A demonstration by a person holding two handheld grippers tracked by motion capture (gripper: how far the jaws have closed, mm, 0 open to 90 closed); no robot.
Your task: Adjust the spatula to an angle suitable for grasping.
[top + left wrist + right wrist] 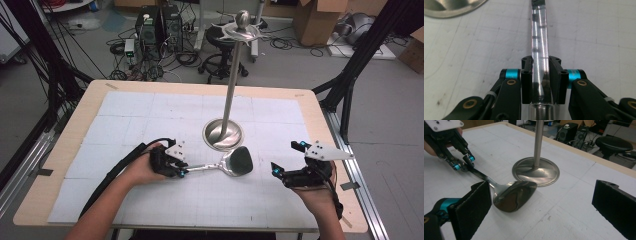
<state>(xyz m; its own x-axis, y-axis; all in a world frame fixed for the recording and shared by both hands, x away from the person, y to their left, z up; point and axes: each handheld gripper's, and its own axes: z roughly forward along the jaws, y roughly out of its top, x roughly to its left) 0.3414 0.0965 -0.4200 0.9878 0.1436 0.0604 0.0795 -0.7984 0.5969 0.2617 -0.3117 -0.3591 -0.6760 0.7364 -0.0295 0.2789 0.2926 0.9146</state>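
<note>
A steel ladle lies low over the white mat, its dark shiny bowl just in front of the stand's round base. My left gripper is shut on the ladle's flat handle, and both pads press its sides near the end. From the right gripper view, the left gripper is at the upper left with the handle running from it to the bowl. My right gripper stands open to the right of the bowl, with nothing between its wide-set pads.
The metal stand has a tall pole topped by a hooked disc and knob. The table's wooden edge frames the mat. A black stool, computer boxes and cables sit on the floor beyond.
</note>
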